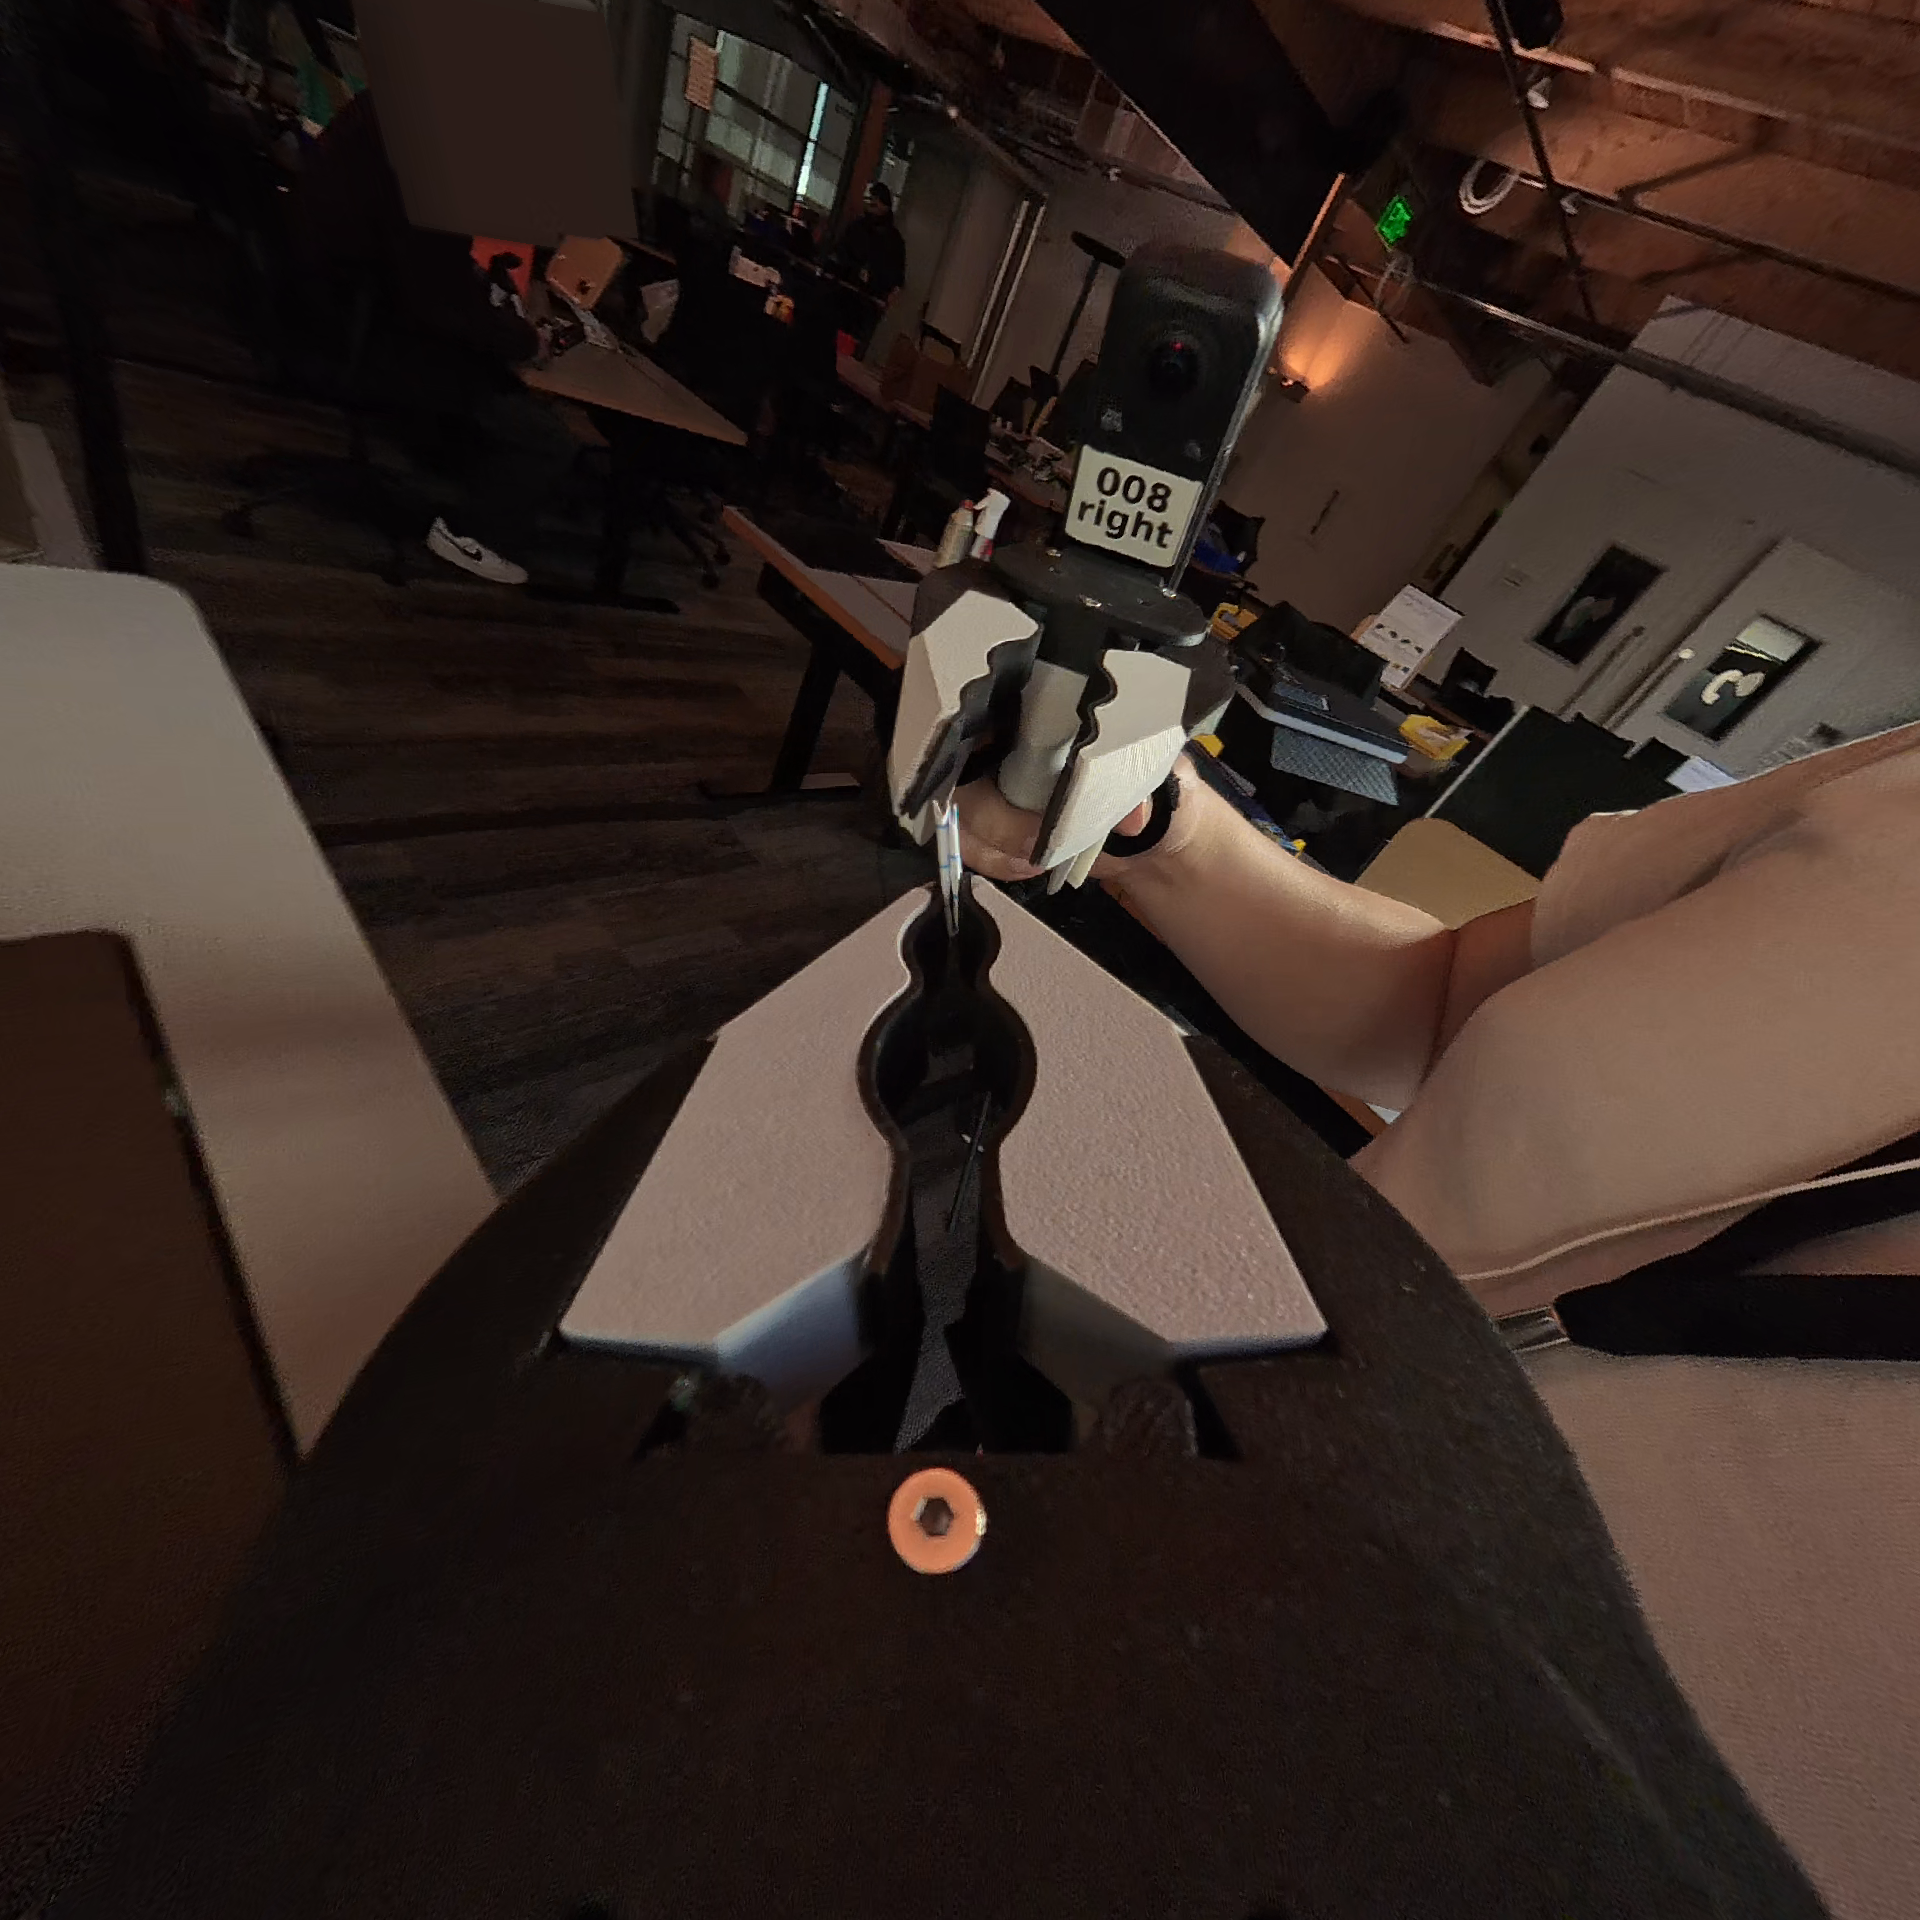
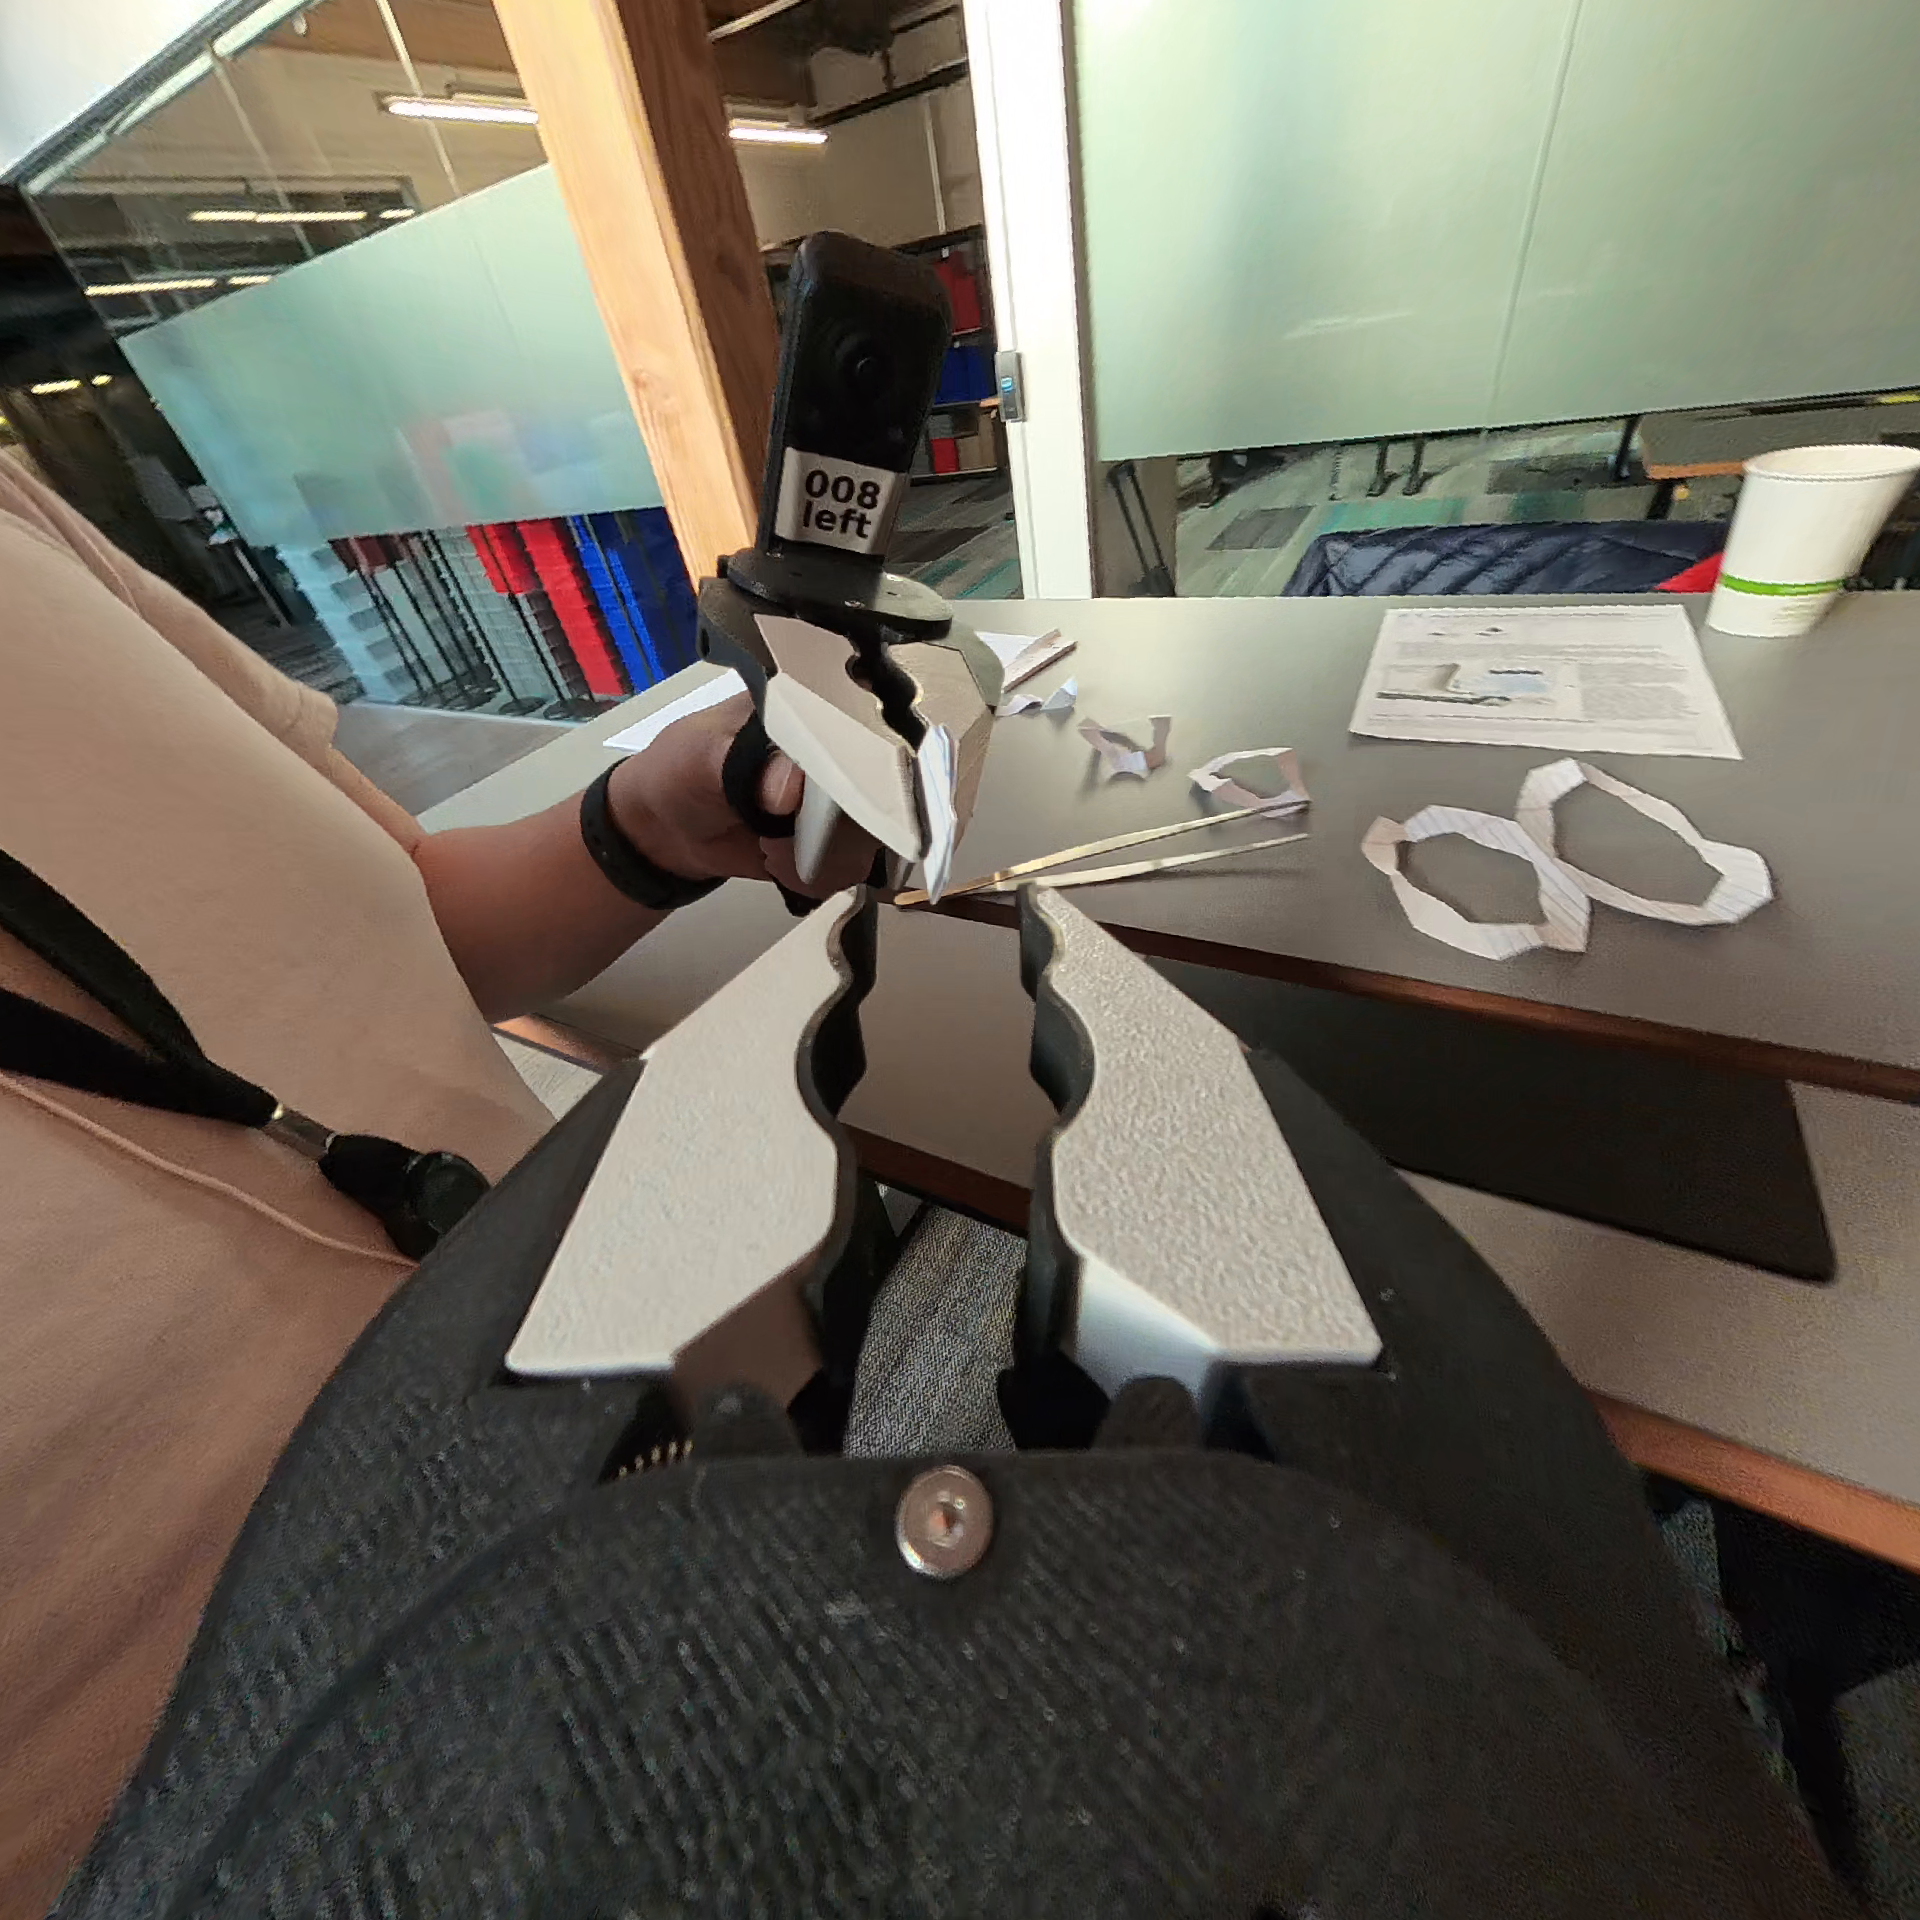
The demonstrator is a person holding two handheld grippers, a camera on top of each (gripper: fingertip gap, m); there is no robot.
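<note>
Above the near edge of the dark tabletop (image 2: 1351, 914), a narrow strip of lined white paper (image 2: 940, 821) is pinched at the tips of the left hand-held gripper (image 2: 928, 831), whose fingers are closed on it. Its free end hangs down, creased and faintly blue-ruled. The right hand-held gripper (image 2: 940, 904) is held just below it with its fingers spread apart and nothing between them. Two linked paper loops (image 2: 1558, 873), smaller paper scraps (image 2: 1122, 748), a printed sheet (image 2: 1538, 681) and a paper cup (image 2: 1808, 551) are seen lying farther back.
</note>
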